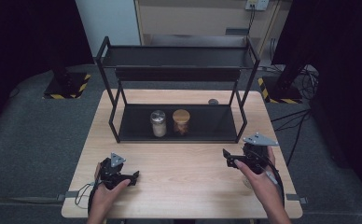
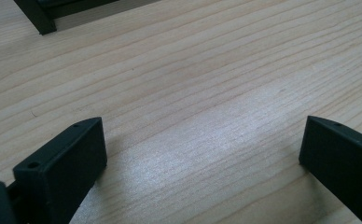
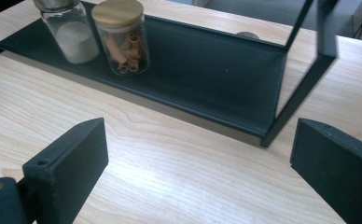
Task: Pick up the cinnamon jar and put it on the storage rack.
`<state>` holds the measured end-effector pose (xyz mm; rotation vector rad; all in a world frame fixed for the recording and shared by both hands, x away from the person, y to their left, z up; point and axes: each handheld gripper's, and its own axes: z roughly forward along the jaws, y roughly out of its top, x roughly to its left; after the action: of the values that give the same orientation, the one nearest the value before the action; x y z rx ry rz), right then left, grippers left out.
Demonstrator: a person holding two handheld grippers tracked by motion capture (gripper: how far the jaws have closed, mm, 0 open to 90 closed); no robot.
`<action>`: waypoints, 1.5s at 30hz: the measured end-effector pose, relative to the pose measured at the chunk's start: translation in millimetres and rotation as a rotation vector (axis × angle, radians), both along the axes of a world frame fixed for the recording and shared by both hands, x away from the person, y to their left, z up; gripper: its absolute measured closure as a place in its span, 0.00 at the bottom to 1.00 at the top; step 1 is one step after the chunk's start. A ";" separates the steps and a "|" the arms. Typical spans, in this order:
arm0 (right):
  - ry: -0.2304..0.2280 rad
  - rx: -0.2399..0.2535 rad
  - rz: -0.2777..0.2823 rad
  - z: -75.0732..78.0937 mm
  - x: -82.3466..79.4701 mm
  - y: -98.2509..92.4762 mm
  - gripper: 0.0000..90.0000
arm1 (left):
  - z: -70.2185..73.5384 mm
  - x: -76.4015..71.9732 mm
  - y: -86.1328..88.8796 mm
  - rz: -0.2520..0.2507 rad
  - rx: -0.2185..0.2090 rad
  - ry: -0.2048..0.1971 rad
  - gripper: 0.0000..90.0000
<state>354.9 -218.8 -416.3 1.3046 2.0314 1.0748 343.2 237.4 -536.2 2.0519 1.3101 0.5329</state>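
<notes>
Two sets of tongs, both gaping wide with nothing in them. The right tongs (image 1: 226,156) hover over the desk (image 1: 184,186), pointing at the black rack's (image 1: 179,128) lower shelf. From them, the wooden-lidded jar (image 3: 122,37) of what look like cinnamon sticks stands upright ahead and off to the left, just beside the metal-capped jar (image 3: 72,31) of white powder. The left tongs (image 1: 133,177) sit about as near, aimed at bare wood, so I'd guess the right goes in.

Two jars (image 1: 158,123) (image 1: 181,122), one rack (image 1: 109,56), one table (image 1: 179,182), two grippers (image 1: 133,177) (image 1: 226,157).
</notes>
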 end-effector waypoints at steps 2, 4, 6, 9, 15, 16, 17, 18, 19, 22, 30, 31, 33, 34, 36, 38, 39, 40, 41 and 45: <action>-0.005 0.002 -0.009 0.3 -2.5 -4.3 0.05 | 0.0 0.0 0.0 0.000 0.000 0.000 0.00; -0.007 0.002 -0.017 0.0 -4.8 -8.1 0.05 | 0.0 0.0 0.0 0.000 0.000 0.000 0.00; -0.005 0.002 -0.022 -0.7 -7.0 -11.6 0.05 | 0.0 0.0 0.0 0.000 0.000 0.000 0.00; -0.009 -0.011 -0.029 -1.0 -11.3 -16.7 0.04 | 0.0 0.0 0.0 0.000 0.000 0.000 0.00; -0.005 -0.008 -0.045 -2.7 -17.4 -25.7 0.04 | 0.0 0.0 0.0 0.000 -0.001 0.000 0.00; -0.005 -0.007 -0.049 -2.9 -18.3 -26.8 0.04 | 0.0 0.0 0.0 0.000 0.000 0.000 0.00; -0.006 -0.006 -0.051 -3.2 -18.9 -27.9 0.04 | 0.0 0.0 0.0 0.000 0.000 0.000 0.00; -0.006 -0.005 -0.054 -3.3 -19.7 -29.1 0.04 | 0.0 0.0 0.0 0.000 0.000 0.000 0.00; -0.006 -0.004 -0.056 -3.6 -20.4 -30.1 0.04 | 0.0 0.0 0.0 0.000 0.000 0.000 0.00; -0.006 -0.010 -0.063 -5.0 -22.5 -33.9 0.04 | 0.0 0.0 0.0 0.000 0.000 0.000 0.00; -0.004 -0.007 -0.083 -10.2 -30.0 -44.1 0.04 | 0.0 0.0 0.0 0.000 0.000 0.000 0.00; -0.003 -0.006 -0.086 -10.6 -31.0 -45.0 0.04 | 0.0 0.0 0.0 0.000 0.000 0.000 0.00; -0.001 -0.009 -0.091 -11.8 -32.6 -46.7 0.04 | 0.0 0.0 0.0 0.000 0.000 0.000 0.00; -0.002 -0.011 -0.093 -12.5 -33.4 -47.6 0.04 | 0.0 0.0 0.0 0.000 0.000 0.000 0.00; -0.001 -0.010 -0.096 -13.8 -35.2 -49.1 0.04 | 0.0 0.0 0.0 0.000 0.000 0.000 0.00; 0.000 -0.009 -0.098 -15.1 -37.2 -50.2 0.04 | 0.0 0.0 0.0 0.000 0.000 0.000 0.00; 0.000 -0.010 -0.098 -15.8 -38.2 -50.6 0.04 | 0.0 0.0 0.0 0.000 0.000 0.000 0.00; 0.000 -0.011 -0.099 -16.2 -39.2 -50.9 0.04 | 0.0 0.0 0.0 0.000 0.000 0.000 0.00; -0.001 -0.011 -0.098 -16.7 -40.1 -51.5 0.04 | 0.0 0.0 0.0 0.000 0.000 0.000 0.00; 0.002 -0.007 -0.100 -18.4 -42.9 -52.9 0.04 | 0.0 0.0 0.0 0.000 0.000 0.000 0.00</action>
<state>311.9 -271.8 -434.7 1.3886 1.9480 1.0205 343.2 237.4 -536.2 2.0511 1.3104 0.5332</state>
